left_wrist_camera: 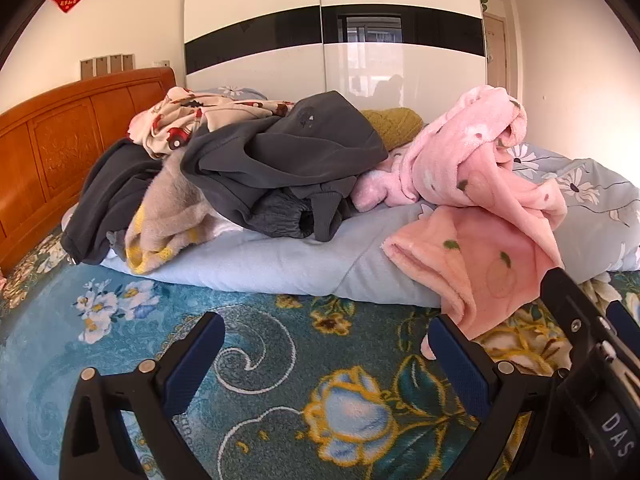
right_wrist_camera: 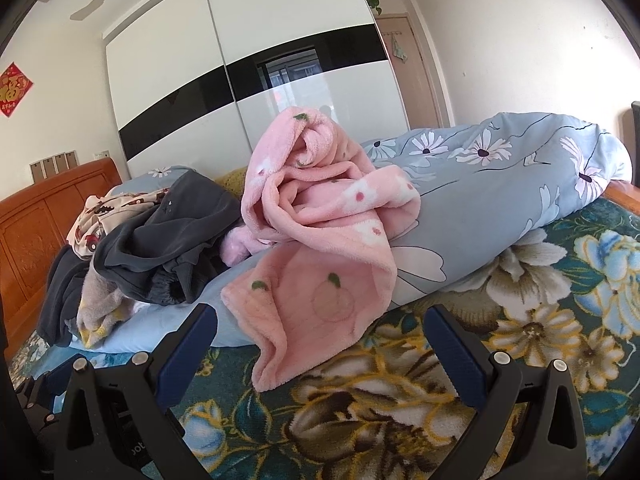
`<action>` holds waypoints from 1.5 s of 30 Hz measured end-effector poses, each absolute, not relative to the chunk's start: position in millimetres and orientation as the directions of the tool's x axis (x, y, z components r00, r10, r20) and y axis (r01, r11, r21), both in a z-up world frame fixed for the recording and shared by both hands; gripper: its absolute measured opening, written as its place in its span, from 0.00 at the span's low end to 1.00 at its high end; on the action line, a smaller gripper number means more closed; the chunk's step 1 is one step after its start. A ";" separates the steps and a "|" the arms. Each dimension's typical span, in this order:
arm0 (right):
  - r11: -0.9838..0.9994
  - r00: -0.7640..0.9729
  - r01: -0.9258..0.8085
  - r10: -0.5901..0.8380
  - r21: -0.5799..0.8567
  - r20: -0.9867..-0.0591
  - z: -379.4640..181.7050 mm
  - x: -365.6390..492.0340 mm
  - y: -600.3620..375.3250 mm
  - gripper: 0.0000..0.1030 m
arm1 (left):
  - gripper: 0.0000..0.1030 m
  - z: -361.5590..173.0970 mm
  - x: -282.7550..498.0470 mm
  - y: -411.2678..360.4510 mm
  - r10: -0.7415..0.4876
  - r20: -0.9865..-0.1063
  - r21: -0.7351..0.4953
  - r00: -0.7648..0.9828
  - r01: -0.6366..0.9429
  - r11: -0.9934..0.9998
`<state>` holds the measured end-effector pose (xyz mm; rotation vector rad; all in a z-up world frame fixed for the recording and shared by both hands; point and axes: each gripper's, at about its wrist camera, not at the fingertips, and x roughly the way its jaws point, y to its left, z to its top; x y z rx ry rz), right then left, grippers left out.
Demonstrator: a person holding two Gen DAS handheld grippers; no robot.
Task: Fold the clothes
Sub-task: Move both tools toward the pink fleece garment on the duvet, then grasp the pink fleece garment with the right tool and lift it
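Observation:
A heap of clothes lies on a rolled pale blue quilt (left_wrist_camera: 280, 268) on the bed. A pink fleece garment (left_wrist_camera: 480, 184) (right_wrist_camera: 320, 216) with fruit print drapes off the quilt's front; its hem hangs onto the floral bedspread. A dark grey sweatshirt (left_wrist_camera: 288, 152) (right_wrist_camera: 176, 236) lies in the middle of the heap, with a beige fuzzy piece (left_wrist_camera: 172, 216) and a cream printed garment (left_wrist_camera: 192, 120) to its left. My left gripper (left_wrist_camera: 326, 334) is open over the bedspread, its jaws empty. My right gripper (right_wrist_camera: 320, 324) is open just in front of the pink hem, apart from it.
The teal floral bedspread (left_wrist_camera: 280, 380) (right_wrist_camera: 400, 408) stretches in front of the quilt. An orange wooden headboard (left_wrist_camera: 60, 148) stands at the left. A white and black sliding wardrobe (left_wrist_camera: 332, 40) rises behind the bed. The right gripper's body (left_wrist_camera: 592, 352) juts into the left wrist view.

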<state>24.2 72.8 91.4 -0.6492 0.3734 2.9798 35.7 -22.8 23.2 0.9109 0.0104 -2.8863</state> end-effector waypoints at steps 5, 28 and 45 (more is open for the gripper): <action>-0.967 -0.902 -0.125 0.017 0.223 -0.431 93.7 20.2 47.4 1.00 | 1.00 18.4 36.4 -28.6 -0.134 -0.582 0.040 -0.802 0.136 -0.990; -0.983 -0.867 -0.070 -0.024 0.168 -0.497 111.0 -114.2 -90.7 1.00 | 1.00 13.6 126.1 -141.0 -0.210 -0.618 -0.022 -0.757 0.284 -0.959; -0.941 -0.829 -0.118 -0.083 0.318 -0.553 233.0 -242.7 33.6 0.91 | 1.00 49.6 156.1 -157.4 -0.195 -0.568 -0.039 -0.799 0.263 -0.964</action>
